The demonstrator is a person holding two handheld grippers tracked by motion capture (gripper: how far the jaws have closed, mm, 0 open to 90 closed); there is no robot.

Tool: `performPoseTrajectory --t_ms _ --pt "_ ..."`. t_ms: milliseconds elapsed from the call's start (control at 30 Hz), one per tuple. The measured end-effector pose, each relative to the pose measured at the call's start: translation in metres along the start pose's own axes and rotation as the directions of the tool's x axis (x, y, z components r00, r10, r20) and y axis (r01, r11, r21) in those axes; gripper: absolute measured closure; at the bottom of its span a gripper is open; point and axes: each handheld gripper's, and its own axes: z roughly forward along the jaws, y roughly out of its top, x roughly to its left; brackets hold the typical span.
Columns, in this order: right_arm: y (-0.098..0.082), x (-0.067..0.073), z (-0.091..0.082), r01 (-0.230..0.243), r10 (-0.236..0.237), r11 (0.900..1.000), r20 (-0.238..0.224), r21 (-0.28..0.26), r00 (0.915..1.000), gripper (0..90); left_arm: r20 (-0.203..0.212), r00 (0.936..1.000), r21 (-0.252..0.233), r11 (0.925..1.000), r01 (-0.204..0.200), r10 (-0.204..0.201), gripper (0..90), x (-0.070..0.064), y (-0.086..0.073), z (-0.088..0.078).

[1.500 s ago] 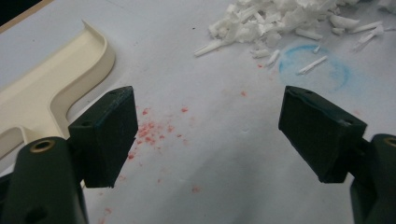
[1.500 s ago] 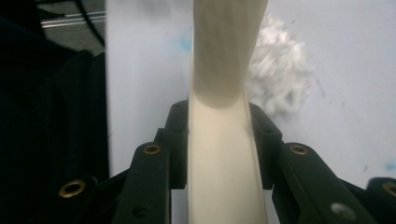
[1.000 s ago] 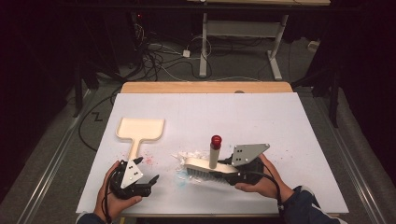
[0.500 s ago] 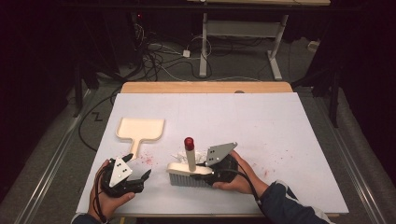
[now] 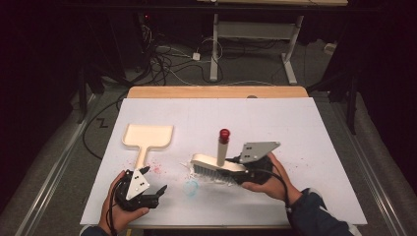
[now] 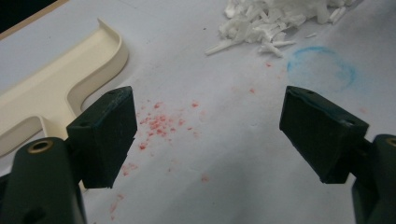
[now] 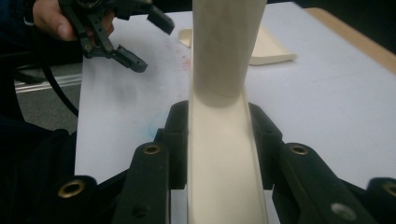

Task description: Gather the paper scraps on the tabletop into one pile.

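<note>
High view: I had the right tongs [image 5: 242,172] clamped on the back of the cream brush [image 5: 216,164], its bristles down on the white desk [image 5: 305,128] beside a heap of white shavings [image 5: 196,173], its red-capped handle [image 5: 223,146] upright. Right gripper view: both pads [image 7: 176,140] pressed the brush's flat back. Left gripper view: my left tongs [image 6: 205,135] stood wide apart with nothing between them, over red specks [image 6: 159,123], near the cream dustpan [image 6: 51,88] and a faint blue ring [image 6: 322,70].
</note>
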Motion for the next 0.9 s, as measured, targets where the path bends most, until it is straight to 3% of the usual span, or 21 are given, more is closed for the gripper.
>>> performPoseTrajectory --t_ms 200,400,467,567,667,900 --pt "-0.018 0.002 -0.053 -0.031 0.031 1.000 0.075 -0.001 0.9967 67.7 0.001 1.0000 0.001 1.0000 -0.001 0.001 18.3 -0.001 0.001 0.000" --pt "-0.046 0.009 -0.074 -0.063 0.055 0.996 0.123 0.062 0.9908 67.8 0.005 0.9999 0.009 0.9999 -0.011 0.011 18.3 -0.002 0.003 0.002" --pt "-0.053 0.010 -0.074 -0.083 0.073 0.993 0.112 0.087 0.9911 67.7 0.009 0.9999 0.014 0.9998 -0.014 0.014 18.3 -0.003 0.003 0.003" --pt "-0.060 0.012 -0.073 -0.064 0.049 0.987 0.103 0.150 0.9934 67.7 0.014 0.9997 0.019 0.9997 -0.018 0.018 18.3 -0.003 0.003 0.004" --pt "-0.064 0.013 -0.067 -0.074 0.058 0.979 0.087 0.192 0.9945 67.8 0.019 0.9997 0.020 0.9997 -0.016 0.016 18.3 -0.002 0.003 0.005" --pt "-0.052 0.005 -0.035 -0.055 0.039 0.984 0.095 0.168 0.9947 67.8 0.023 0.9995 0.023 0.9995 -0.022 0.021 18.3 -0.002 0.003 0.006"
